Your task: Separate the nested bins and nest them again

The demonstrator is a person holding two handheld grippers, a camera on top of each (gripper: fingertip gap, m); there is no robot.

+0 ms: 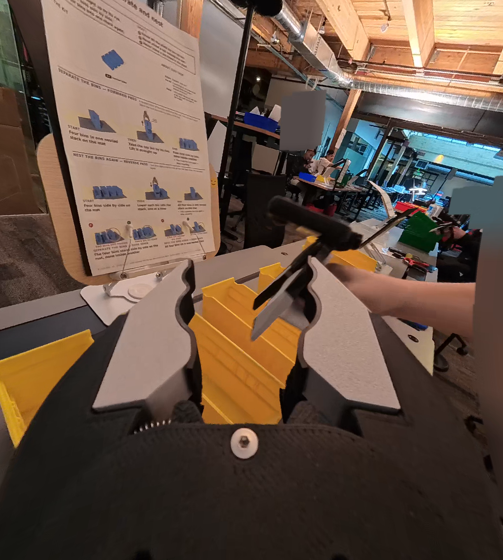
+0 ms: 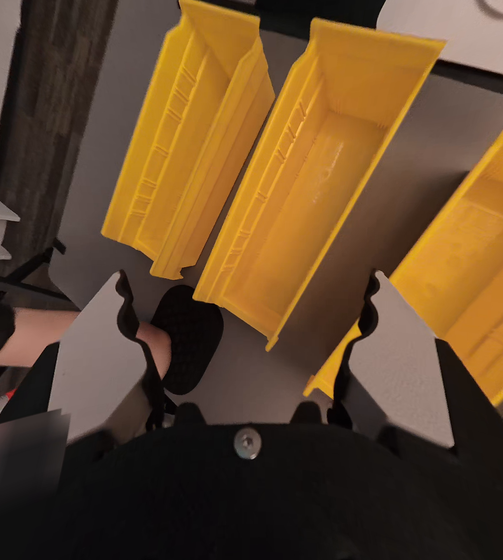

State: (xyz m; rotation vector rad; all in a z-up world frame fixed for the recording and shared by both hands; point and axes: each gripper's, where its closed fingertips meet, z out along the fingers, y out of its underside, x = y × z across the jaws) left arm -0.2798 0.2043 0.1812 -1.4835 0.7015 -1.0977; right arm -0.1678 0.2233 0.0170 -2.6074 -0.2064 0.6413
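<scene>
Listing what we find on the grey table (image 2: 244, 378): yellow plastic bins, long and narrow, open-topped, lying side by side with none wholly inside another.

Item one: the middle bin (image 2: 314, 188), seen from above in the right wrist view. Flat floor, tapered walls, thin out-turned rim, short moulded ribs down one long wall.

Item two: the far-side bin (image 2: 183, 136), just beside it, walls stepped and ribbed alike. We cannot tell whether a second bin sits inside it.

Item three: a bin at the frame edge (image 2: 471, 242), blurred, set a little apart from the middle one.

Item four: the bin at the left (image 1: 41, 372), partly hidden in the left wrist view.

Handling, in our judgement: light, stiff, thin-walled, smooth and somewhat slippery; not fragile, though a long wall may flex if pinched mid-span. We would take hold across a short end wall or at the rim near a corner, and lower straight down to nest.

Our right gripper (image 2: 247, 281) hangs over the middle bin, spread wide, clasping nothing. Our left gripper (image 1: 250, 278) is parted with bins lying beyond its fingers, neither pad pressing on anything.
</scene>
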